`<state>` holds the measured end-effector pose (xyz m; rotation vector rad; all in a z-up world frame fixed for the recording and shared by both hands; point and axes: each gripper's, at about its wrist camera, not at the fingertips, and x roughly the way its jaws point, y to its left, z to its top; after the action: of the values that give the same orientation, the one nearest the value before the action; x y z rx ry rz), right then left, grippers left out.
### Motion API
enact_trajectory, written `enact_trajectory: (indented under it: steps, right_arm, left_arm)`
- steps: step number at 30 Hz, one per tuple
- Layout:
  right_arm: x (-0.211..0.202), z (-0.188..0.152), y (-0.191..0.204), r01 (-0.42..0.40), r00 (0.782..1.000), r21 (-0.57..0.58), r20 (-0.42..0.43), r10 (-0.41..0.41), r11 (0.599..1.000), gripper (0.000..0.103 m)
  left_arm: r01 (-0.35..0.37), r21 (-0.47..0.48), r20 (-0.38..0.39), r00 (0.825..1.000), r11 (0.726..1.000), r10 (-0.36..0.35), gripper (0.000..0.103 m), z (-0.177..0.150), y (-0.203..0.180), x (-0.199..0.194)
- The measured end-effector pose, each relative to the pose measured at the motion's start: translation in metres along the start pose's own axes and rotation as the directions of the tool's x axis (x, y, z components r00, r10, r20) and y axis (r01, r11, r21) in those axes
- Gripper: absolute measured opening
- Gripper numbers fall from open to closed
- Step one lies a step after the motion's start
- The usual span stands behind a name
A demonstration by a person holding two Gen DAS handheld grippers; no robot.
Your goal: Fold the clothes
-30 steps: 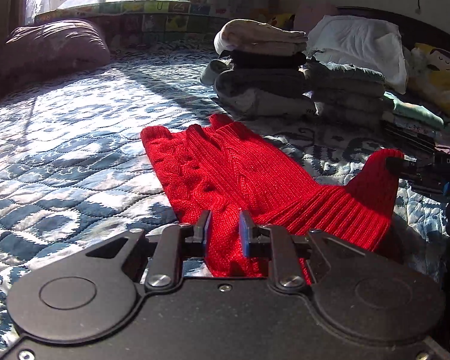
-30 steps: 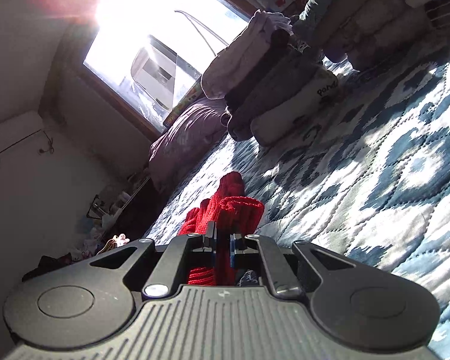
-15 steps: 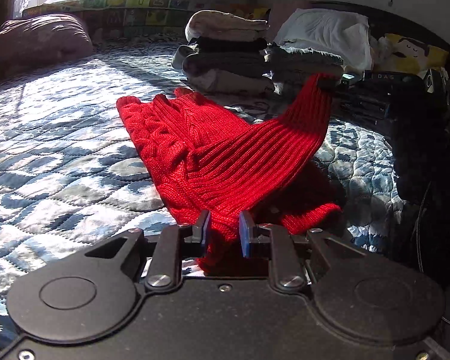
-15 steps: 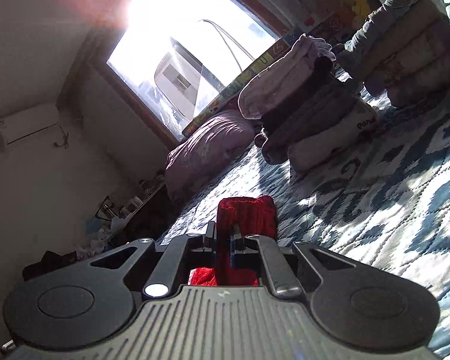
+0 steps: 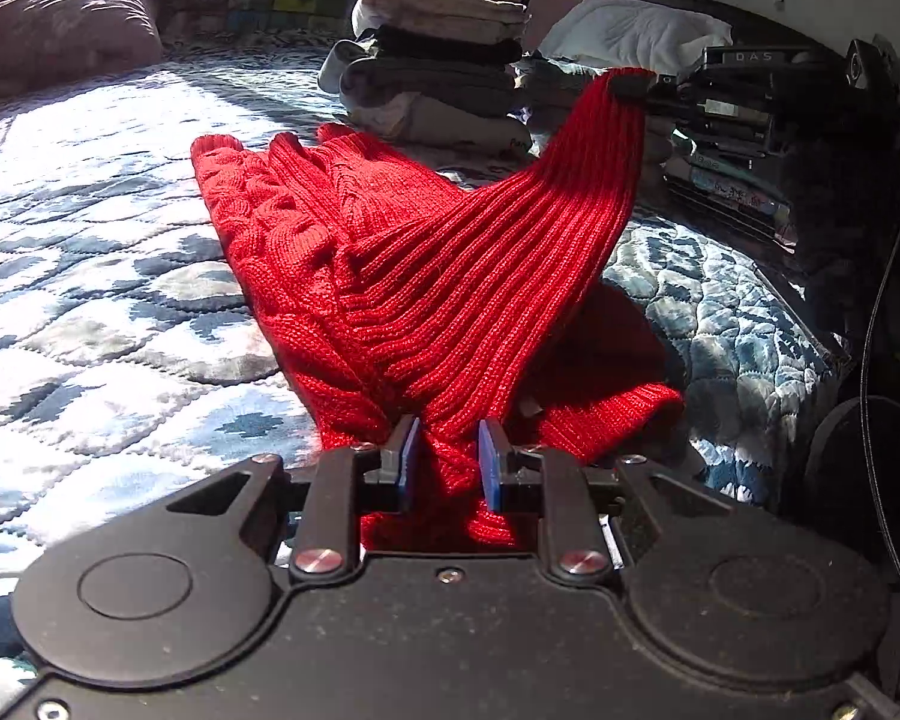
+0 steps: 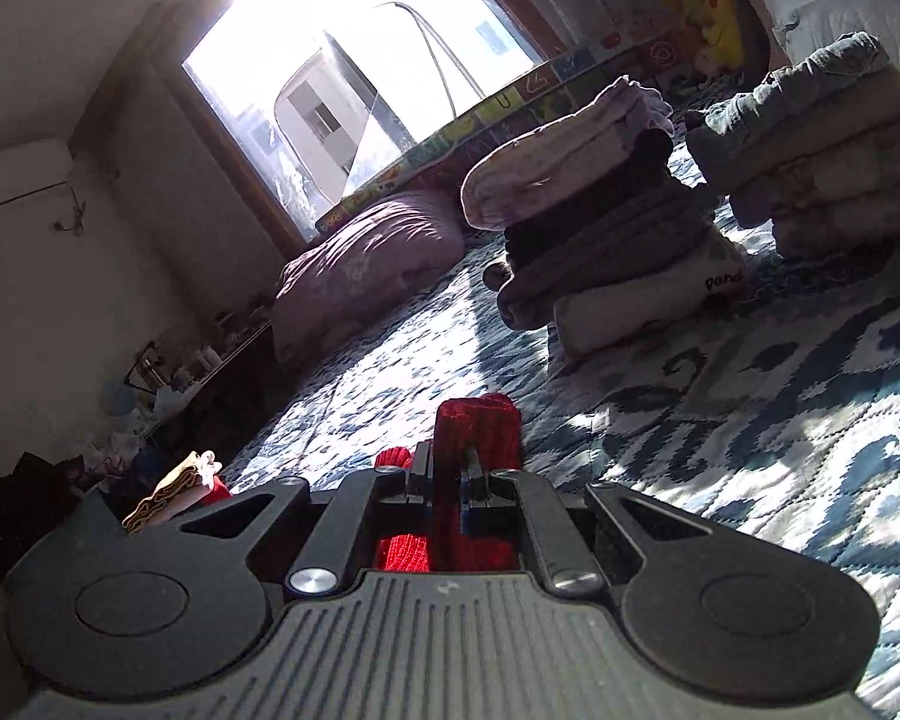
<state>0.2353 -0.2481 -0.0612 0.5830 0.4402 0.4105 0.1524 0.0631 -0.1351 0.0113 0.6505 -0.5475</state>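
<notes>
A red knitted sweater [image 5: 390, 264] lies on the blue and white quilted bed [image 5: 90, 276]. My left gripper [image 5: 447, 462] is shut on its ribbed hem at the near edge. In the left wrist view my right gripper [image 5: 633, 84] holds the other hem corner lifted high to the right, so the ribbed band stretches up between the two. In the right wrist view the right gripper [image 6: 447, 474] is shut on a red fold of the sweater [image 6: 480, 426] that sticks up past its fingertips.
Two stacks of folded clothes [image 5: 444, 72] [image 6: 606, 240] stand at the far side of the bed, with a white pillow [image 5: 630, 30] behind. A mauve pillow [image 6: 360, 264] lies under the window. Books and dark clutter [image 5: 738, 138] sit at the right bed edge.
The right gripper has lifted its hem corner up and away, toward the folded stacks. The ribbed band now stretches taut. The left gripper keeps its hold near the bed.
</notes>
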Motion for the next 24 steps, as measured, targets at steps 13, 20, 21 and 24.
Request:
enact_trajectory:
  steps: [13,20,21,24]
  right_arm:
    - [-0.001,0.024,0.06,0.083,0.995,-0.155,-0.048,-0.092,0.984,0.009]
    - [0.022,0.027,0.085,0.097,0.99,-0.195,-0.085,-0.115,0.976,0.009]
    - [0.026,0.027,0.09,0.103,0.988,-0.202,-0.093,-0.123,0.974,0.009]
    - [0.039,0.028,0.102,0.118,0.983,-0.219,-0.114,-0.146,0.968,0.009]
  left_arm:
    - [-0.045,0.263,0.159,0.987,0.964,0.003,0.066,-0.004,-0.023,-0.041]
    - [0.003,0.216,0.122,0.992,0.976,-0.03,0.065,0.002,-0.016,-0.013]
    - [0.013,0.228,0.111,0.993,0.974,-0.04,0.063,0.001,-0.018,-0.007]
    - [-0.014,0.303,0.1,0.995,0.953,-0.017,0.058,-0.002,-0.03,0.0]
